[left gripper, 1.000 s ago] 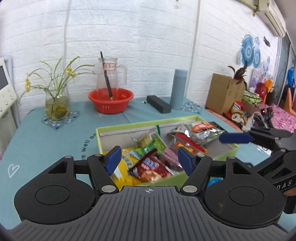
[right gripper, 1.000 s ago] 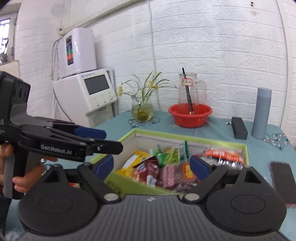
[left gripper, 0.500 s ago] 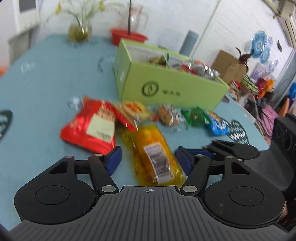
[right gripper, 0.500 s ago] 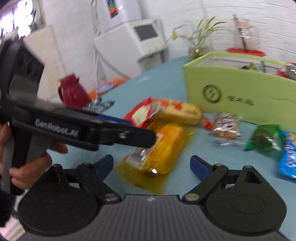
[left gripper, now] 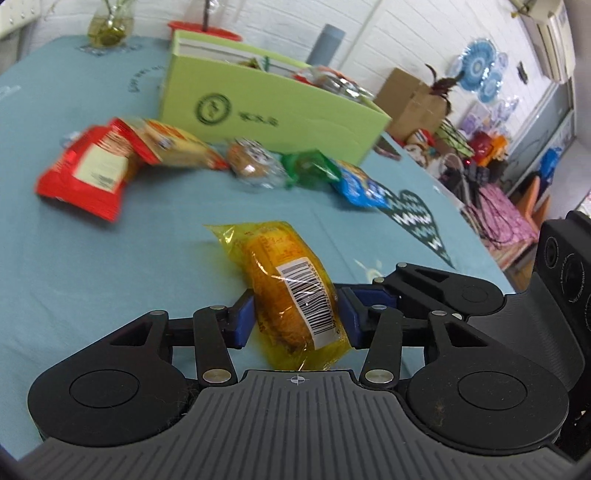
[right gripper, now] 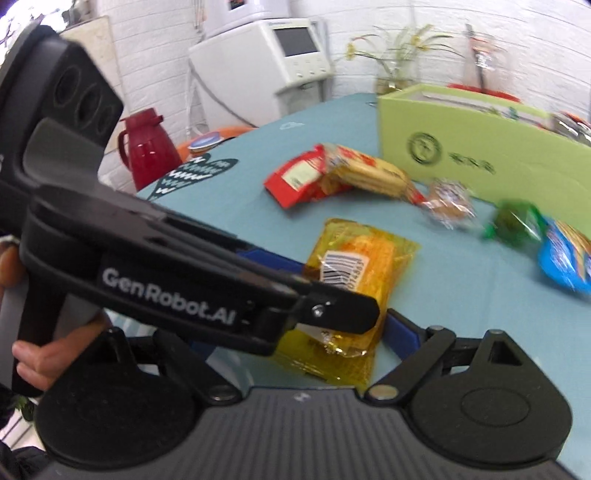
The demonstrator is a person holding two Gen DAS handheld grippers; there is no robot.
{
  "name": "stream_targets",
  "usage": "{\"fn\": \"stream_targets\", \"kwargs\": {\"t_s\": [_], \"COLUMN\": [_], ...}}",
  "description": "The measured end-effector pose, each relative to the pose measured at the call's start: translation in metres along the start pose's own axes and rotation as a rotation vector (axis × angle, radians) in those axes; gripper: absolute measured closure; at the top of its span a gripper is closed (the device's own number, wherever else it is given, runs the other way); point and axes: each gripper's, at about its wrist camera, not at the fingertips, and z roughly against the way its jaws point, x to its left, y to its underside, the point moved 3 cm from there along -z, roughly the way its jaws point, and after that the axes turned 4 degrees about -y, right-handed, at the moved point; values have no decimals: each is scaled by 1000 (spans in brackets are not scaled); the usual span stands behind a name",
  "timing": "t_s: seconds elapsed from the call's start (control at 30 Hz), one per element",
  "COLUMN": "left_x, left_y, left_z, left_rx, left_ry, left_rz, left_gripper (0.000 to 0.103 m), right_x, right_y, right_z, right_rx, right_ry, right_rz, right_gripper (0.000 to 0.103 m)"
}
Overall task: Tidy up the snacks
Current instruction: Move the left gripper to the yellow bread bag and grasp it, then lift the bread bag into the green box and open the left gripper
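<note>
A yellow snack packet (left gripper: 291, 291) with a barcode label lies on the teal tablecloth. My left gripper (left gripper: 295, 319) is low over its near end. Its jaws are closing, and the blue pads (left gripper: 243, 321) touch the packet's two sides. In the right wrist view the left gripper (right gripper: 332, 299) crosses over the same yellow packet (right gripper: 365, 254). My right gripper (right gripper: 299, 338) stands open just behind it, with nothing gripped. Beyond lie a red packet (left gripper: 88, 173), a biscuit packet (left gripper: 173, 144), a clear-wrapped cake (left gripper: 251, 166), a green packet (left gripper: 310, 168) and a blue packet (left gripper: 358, 184). Behind them stands the green box (left gripper: 280, 107) holding several snacks.
A glass vase (left gripper: 110, 26), a red bowl (left gripper: 207, 29) and a grey cylinder (left gripper: 325, 44) stand behind the box. A cardboard box (left gripper: 413, 103) and clutter sit past the table's right edge. A red thermos (right gripper: 146, 147) and a white machine (right gripper: 266, 62) are off the left side.
Both grippers dropped from above the green box to the tablecloth in front of it. The left jaws narrowed from wide apart onto the yellow packet. The right jaws kept their width.
</note>
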Motion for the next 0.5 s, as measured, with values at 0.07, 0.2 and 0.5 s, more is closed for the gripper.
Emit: {"fn": "stream_targets", "kwargs": {"t_s": [0.07, 0.2, 0.5], "left_x": [-4, -6, 1], "left_y": [1, -4, -11], "left_z": [-2, -3, -5], "left_rx": [-11, -26, -29], "left_ry": [-8, -69, -110], "left_rz": [2, -3, -4], "left_gripper": [68, 50, 46], "right_x": [-3, -8, -15], "right_y": [8, 15, 15], "right_z": [8, 15, 23], "right_rx": [-32, -90, -107], "right_ry": [43, 99, 56], "right_rz": [-29, -144, -221], "right_gripper": [10, 10, 10]}}
